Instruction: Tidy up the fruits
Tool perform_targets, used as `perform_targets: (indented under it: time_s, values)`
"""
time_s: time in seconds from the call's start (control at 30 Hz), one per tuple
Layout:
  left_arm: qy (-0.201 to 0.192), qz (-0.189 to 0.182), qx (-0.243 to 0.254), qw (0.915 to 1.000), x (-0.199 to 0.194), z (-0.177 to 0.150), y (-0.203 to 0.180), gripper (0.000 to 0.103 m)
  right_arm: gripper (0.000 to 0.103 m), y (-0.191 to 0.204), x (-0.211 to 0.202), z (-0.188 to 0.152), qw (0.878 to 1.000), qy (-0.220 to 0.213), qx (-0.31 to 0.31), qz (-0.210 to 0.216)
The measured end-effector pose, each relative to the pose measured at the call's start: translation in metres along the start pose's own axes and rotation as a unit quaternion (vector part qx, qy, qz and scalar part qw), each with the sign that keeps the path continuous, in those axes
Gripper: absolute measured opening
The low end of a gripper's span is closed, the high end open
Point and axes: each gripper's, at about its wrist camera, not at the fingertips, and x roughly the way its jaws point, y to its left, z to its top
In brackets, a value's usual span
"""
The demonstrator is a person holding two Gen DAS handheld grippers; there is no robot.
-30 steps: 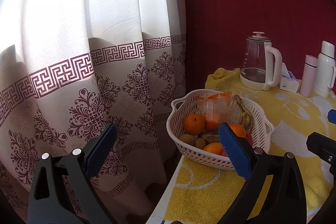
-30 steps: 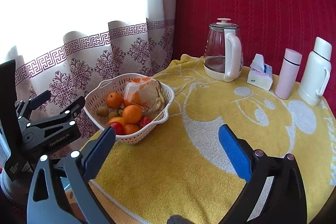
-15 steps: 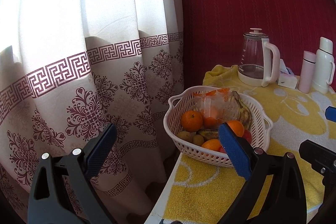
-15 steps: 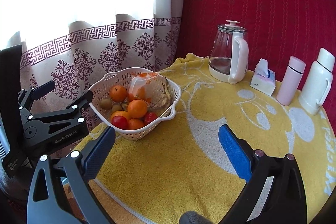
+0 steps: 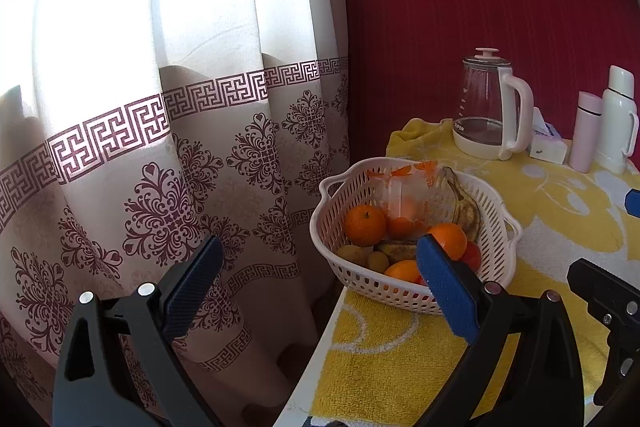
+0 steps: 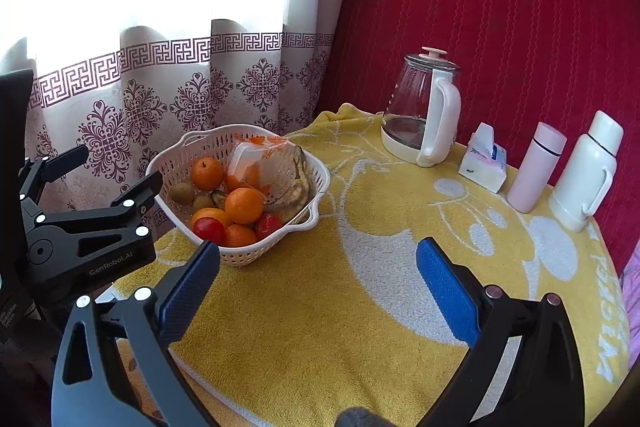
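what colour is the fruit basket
White basket, seen best in the right wrist view.

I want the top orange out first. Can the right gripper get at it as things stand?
Probably yes. The right gripper is open and empty, and the orange sits on top of the pile in the white basket, uncovered. The left gripper hovers beside the basket's left rim, not over the orange.
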Motion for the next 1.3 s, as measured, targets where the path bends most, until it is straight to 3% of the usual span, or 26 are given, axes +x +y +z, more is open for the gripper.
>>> perform_targets:
  time_s: [1.3]
  values:
    - [0.006,-0.002,0.004,1.0000,0.0049,-0.0058,0.0007,0.099,0.098,0.0084,0.0047,-0.0023,1.000,0.006,-0.018,-0.003]
